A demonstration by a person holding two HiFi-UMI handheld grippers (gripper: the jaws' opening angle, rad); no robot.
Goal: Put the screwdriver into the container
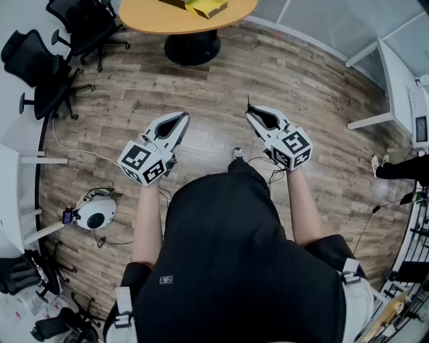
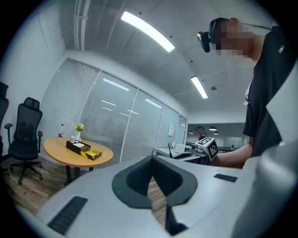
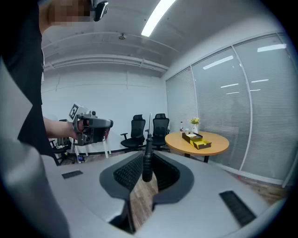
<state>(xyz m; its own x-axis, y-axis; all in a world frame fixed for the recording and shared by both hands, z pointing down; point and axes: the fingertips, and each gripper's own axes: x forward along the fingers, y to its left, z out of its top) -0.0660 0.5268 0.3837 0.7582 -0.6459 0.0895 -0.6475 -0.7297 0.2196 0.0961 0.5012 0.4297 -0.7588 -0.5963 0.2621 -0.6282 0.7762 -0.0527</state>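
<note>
A screwdriver (image 3: 147,160) with a black handle and thin metal shaft stands upright between the jaws of my right gripper (image 3: 146,171), which is shut on the handle. In the head view its tip (image 1: 248,102) pokes out past the right gripper (image 1: 250,114). My left gripper (image 1: 183,118) is held level beside it, over the wooden floor, jaws shut with nothing between them (image 2: 151,173). The container, a black and yellow box (image 1: 204,7), lies on the round wooden table (image 1: 144,17) ahead. The box (image 2: 84,149) also shows in both gripper views (image 3: 197,139).
Black office chairs (image 1: 41,65) stand at the far left. A white round device (image 1: 94,213) and cables lie on the floor at my left. A white desk (image 1: 395,80) is at the right. Glass partition walls (image 3: 242,116) run behind the table.
</note>
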